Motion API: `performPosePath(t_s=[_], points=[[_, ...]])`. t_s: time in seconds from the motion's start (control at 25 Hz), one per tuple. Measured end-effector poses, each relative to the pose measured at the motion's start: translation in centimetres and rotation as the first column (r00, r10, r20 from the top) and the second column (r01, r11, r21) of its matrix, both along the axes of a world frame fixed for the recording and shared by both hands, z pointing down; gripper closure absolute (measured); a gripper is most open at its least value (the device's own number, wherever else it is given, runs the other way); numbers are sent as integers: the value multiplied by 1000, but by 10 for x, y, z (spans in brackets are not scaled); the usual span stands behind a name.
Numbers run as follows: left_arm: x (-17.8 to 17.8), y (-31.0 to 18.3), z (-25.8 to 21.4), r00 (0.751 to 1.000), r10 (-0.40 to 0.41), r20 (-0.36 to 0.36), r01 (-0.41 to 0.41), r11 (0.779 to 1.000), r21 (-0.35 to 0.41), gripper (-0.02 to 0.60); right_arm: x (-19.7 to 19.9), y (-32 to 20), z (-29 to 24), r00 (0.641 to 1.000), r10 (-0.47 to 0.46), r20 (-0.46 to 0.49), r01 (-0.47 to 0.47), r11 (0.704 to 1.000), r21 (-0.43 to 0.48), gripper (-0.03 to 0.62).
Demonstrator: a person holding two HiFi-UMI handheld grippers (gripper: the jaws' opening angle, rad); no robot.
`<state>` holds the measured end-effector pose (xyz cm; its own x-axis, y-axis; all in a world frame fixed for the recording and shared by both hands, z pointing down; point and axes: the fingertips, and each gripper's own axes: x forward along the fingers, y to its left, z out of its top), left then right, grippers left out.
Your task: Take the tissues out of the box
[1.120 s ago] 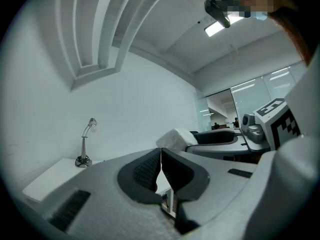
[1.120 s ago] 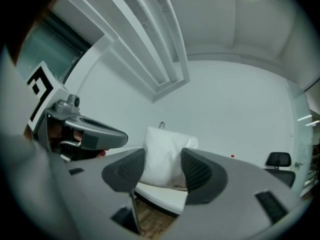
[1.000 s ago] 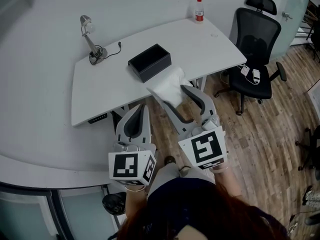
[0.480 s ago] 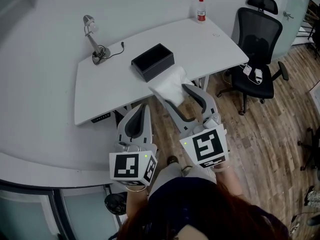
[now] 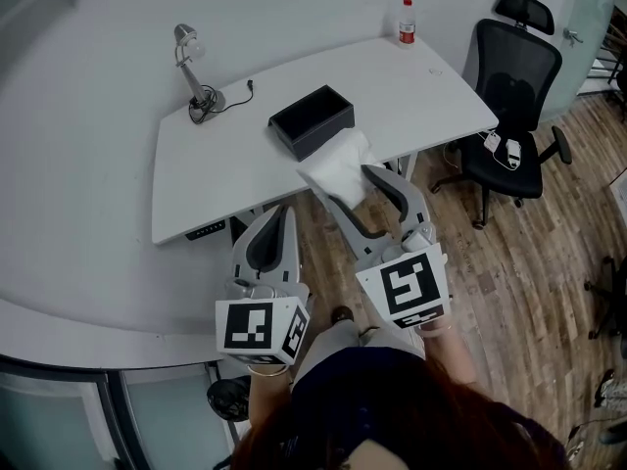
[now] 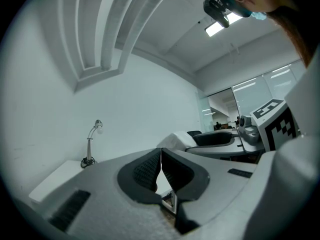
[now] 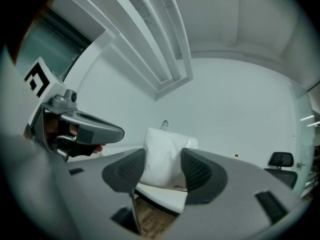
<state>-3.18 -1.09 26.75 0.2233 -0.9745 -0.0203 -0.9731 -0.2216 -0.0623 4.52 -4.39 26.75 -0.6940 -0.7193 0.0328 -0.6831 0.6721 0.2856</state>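
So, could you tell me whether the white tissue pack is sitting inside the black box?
No, the tissue pack is gripped between the jaws of the right gripper, outside the black box on the table.

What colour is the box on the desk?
Black, inside and out. The head view shows the box best, next to the white tissue pack.

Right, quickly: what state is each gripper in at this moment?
Left gripper: closed, jaws together, nothing between them.
Right gripper: closed on the white tissue pack, pads pressing on its sides.
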Motion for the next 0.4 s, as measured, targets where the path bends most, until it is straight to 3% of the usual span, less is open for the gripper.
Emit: performPosePath(t_s=[0.4], points=[[-18, -18, 4, 1000, 19, -12, -19, 1000, -3, 555, -17, -16, 4, 1000, 19, -3, -19, 1000, -3, 356]])
